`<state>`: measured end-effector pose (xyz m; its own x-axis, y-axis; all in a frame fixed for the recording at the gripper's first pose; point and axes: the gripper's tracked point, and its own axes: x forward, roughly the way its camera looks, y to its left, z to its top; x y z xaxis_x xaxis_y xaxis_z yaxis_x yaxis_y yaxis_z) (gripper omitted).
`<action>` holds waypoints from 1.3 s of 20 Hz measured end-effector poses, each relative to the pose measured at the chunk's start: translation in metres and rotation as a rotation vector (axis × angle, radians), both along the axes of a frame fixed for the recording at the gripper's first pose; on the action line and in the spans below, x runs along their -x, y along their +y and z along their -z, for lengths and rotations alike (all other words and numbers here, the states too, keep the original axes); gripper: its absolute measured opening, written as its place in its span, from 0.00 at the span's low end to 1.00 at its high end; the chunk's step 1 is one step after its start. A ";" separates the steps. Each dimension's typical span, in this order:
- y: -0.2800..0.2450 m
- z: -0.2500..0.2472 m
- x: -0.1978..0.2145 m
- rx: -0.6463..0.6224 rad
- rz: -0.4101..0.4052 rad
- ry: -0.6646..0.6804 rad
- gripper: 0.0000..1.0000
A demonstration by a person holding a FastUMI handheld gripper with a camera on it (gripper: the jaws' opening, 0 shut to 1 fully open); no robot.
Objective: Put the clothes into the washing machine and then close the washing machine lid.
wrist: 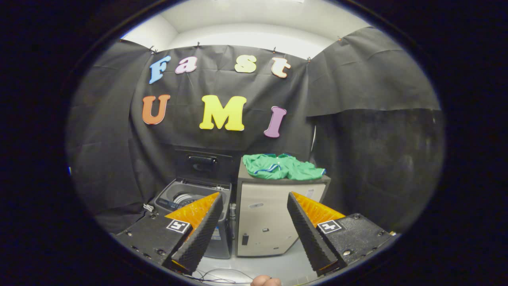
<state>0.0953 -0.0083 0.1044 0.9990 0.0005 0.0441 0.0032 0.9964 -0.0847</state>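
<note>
Lying in a crumpled heap on top of the small pale cabinet (270, 214), the green clothes (282, 167) are well beyond the gripper (254, 198), whose two fingers are spread wide apart with nothing between them. The washing machine (190, 198) stands just beside the cabinet, on its left, and its lid (203, 163) is tipped up against the black wall, so the round tub is open. The clothes look soft, light and floppy. They will bend, sag and hang down when lifted, and they will not break. The cloth may slip a little if only a thin edge is pinched. A good place to grab looks like the puffy bunch in the middle of the heap, where several folds sit together, so more cloth comes up at once. The heap is longer from side to side than from front to back. Its long way runs across the cabinet top, from the end near the washing machine to the far right corner. It lies mostly flat, with a blue and white trim showing near the left end.
</note>
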 end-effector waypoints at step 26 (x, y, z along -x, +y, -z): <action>-0.105 -0.057 -0.390 -0.060 -0.049 0.506 1.00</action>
<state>0.4858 -0.1137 0.1618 0.8942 0.0599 -0.4436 -0.0698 0.9975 -0.0060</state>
